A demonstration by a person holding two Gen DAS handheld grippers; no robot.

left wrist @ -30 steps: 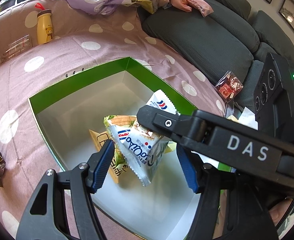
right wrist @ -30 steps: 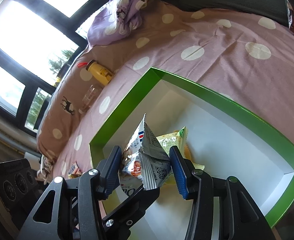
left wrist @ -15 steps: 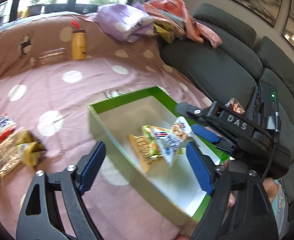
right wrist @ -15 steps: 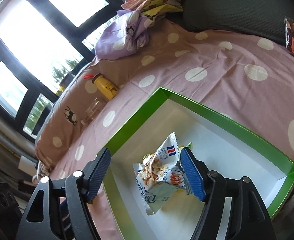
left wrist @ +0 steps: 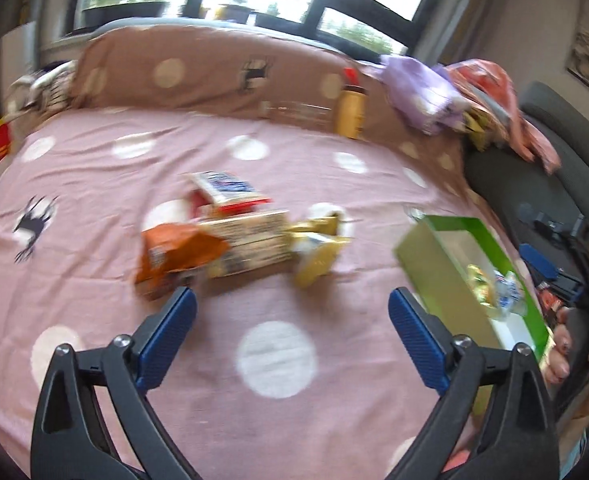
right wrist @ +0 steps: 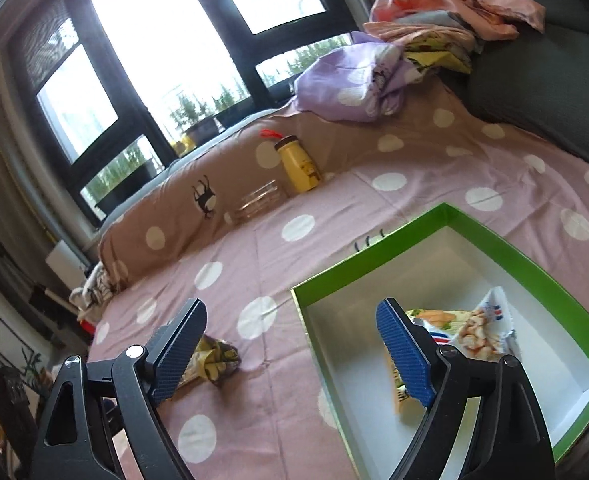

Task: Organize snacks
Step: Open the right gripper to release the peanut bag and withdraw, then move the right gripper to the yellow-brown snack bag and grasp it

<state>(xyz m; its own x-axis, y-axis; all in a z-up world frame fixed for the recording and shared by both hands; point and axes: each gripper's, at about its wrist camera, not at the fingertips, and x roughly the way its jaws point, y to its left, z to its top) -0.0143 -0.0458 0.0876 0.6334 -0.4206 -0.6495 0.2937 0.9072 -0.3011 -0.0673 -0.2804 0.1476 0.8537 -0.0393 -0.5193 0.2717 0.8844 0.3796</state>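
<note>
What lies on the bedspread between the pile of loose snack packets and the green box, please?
In the left wrist view, only bare polka-dot bedspread separates the pile of snack packets from the green box; nothing sits in that gap.

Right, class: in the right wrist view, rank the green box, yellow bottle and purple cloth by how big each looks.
1. green box
2. purple cloth
3. yellow bottle
The box lies nearest the camera, so its lead may be partly nearness.

Yellow bottle (right wrist: 299, 169) standing against the dotted bolster (right wrist: 198, 216), clear glass jar (right wrist: 256, 202) lying beside it; purple cloth (right wrist: 354, 88) and pink clothing (right wrist: 446, 16) piling on grey sofa (right wrist: 542, 92).
</note>
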